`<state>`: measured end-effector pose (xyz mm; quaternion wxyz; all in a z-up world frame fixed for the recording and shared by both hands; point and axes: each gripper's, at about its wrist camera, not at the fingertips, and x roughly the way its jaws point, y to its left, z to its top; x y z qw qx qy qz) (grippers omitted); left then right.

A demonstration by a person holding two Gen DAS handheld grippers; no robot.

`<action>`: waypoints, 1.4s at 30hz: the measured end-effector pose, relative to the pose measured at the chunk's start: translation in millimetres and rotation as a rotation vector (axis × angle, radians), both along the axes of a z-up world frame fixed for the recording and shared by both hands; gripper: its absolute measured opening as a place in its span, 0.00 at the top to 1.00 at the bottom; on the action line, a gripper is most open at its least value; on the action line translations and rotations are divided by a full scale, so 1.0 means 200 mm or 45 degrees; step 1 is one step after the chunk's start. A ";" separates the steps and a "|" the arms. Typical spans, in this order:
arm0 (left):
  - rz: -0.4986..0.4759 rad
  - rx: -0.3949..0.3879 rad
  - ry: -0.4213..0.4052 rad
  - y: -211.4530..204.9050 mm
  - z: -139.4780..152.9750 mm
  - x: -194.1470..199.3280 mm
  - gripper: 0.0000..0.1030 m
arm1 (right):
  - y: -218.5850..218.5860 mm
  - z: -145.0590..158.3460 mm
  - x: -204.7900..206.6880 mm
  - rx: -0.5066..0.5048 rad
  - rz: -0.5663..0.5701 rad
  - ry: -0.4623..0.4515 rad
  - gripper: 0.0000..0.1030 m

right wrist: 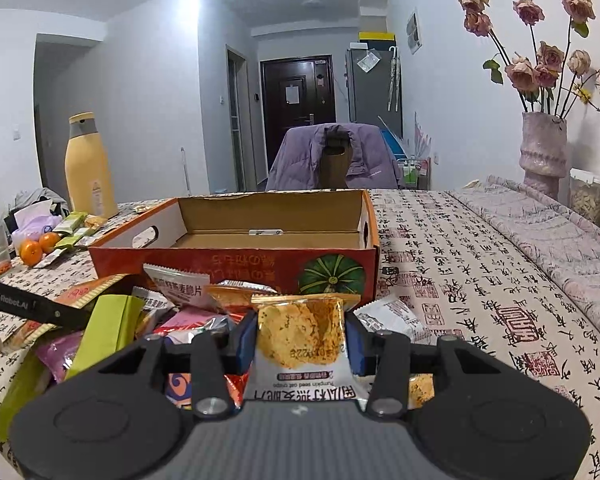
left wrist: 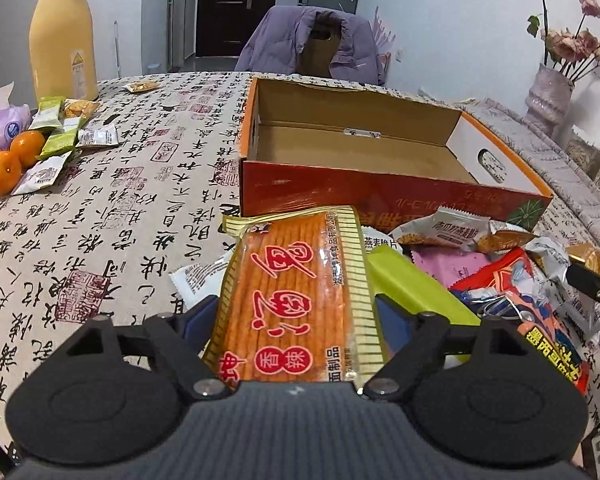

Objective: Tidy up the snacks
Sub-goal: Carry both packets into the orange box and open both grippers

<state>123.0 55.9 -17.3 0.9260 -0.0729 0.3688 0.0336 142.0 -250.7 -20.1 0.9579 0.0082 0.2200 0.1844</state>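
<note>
Beside the empty cardboard box (right wrist: 236, 236), the right gripper (right wrist: 300, 344) pinches a crisp packet (right wrist: 300, 332); the left gripper (left wrist: 296, 320) straddles an orange noodle packet (left wrist: 296, 280) (contact unclear). Either slick wrapper could slip, falling onto the snack pile (left wrist: 480, 264).

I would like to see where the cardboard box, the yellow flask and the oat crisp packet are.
cardboard box (left wrist: 380, 196): left wrist view, its red front wall.
yellow flask (right wrist: 87, 172): right wrist view, middle of its body.
oat crisp packet (right wrist: 302, 336): right wrist view, its clear window.
</note>
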 end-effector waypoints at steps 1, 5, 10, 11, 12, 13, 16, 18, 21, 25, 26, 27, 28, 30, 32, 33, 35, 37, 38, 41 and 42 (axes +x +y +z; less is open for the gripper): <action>0.003 -0.005 0.001 0.00 0.00 0.00 0.24 | 0.00 0.00 0.00 0.002 -0.003 0.001 0.57; 0.013 -0.027 -0.002 0.02 0.00 -0.01 0.36 | 0.00 0.00 -0.02 0.007 -0.007 -0.001 0.57; 0.032 -0.039 -0.039 0.04 0.02 -0.05 0.46 | 0.00 0.01 -0.04 0.010 -0.006 -0.012 0.57; 0.034 -0.036 -0.048 0.04 0.02 -0.07 0.48 | 0.00 0.01 -0.04 0.011 -0.006 -0.013 0.57; 0.037 -0.033 -0.056 0.04 0.03 -0.07 0.49 | 0.00 0.01 -0.05 0.010 -0.006 -0.015 0.57; 0.040 -0.032 -0.063 0.04 0.03 -0.08 0.50 | 0.00 0.01 -0.05 0.010 -0.006 -0.016 0.57; 0.041 -0.014 -0.101 0.04 0.06 -0.12 0.53 | -0.01 0.02 -0.05 0.010 -0.006 -0.023 0.57; 0.050 0.008 -0.134 0.03 0.08 -0.15 0.54 | -0.01 0.03 -0.06 0.009 -0.008 -0.030 0.57; 0.053 0.015 -0.180 0.02 0.12 -0.18 0.54 | 0.00 0.05 -0.06 0.004 -0.001 -0.040 0.57; 0.036 0.034 -0.261 -0.01 0.21 -0.21 0.54 | 0.02 0.10 -0.04 -0.018 0.013 -0.074 0.57; 0.029 0.041 -0.280 -0.02 0.24 -0.20 0.54 | 0.03 0.12 -0.03 -0.024 0.017 -0.085 0.57; 0.022 0.050 -0.296 -0.04 0.26 -0.20 0.54 | 0.04 0.14 -0.02 -0.030 0.019 -0.095 0.57; 0.019 0.057 -0.312 -0.05 0.29 -0.19 0.54 | 0.05 0.16 0.00 -0.036 0.020 -0.102 0.57; 0.010 0.069 -0.344 -0.07 0.33 -0.16 0.54 | 0.07 0.21 0.04 -0.047 0.022 -0.118 0.57; 0.008 0.083 -0.373 -0.10 0.37 -0.11 0.54 | 0.10 0.25 0.09 -0.058 0.022 -0.140 0.57; 0.008 0.088 -0.384 -0.10 0.39 -0.09 0.54 | 0.11 0.27 0.11 -0.061 0.023 -0.145 0.57; 0.006 0.094 -0.404 -0.12 0.43 -0.03 0.54 | 0.13 0.31 0.17 -0.066 0.029 -0.144 0.57; 0.009 0.103 -0.409 -0.13 0.46 0.05 0.54 | 0.15 0.33 0.26 -0.073 0.032 -0.129 0.57; 0.010 0.105 -0.408 -0.13 0.47 0.09 0.54 | 0.16 0.34 0.30 -0.075 0.032 -0.119 0.57; 0.025 0.125 -0.372 -0.14 0.50 0.21 0.54 | 0.19 0.38 0.42 -0.085 0.030 -0.087 0.57; 0.031 0.129 -0.365 -0.13 0.50 0.24 0.54 | 0.20 0.38 0.46 -0.089 0.028 -0.077 0.57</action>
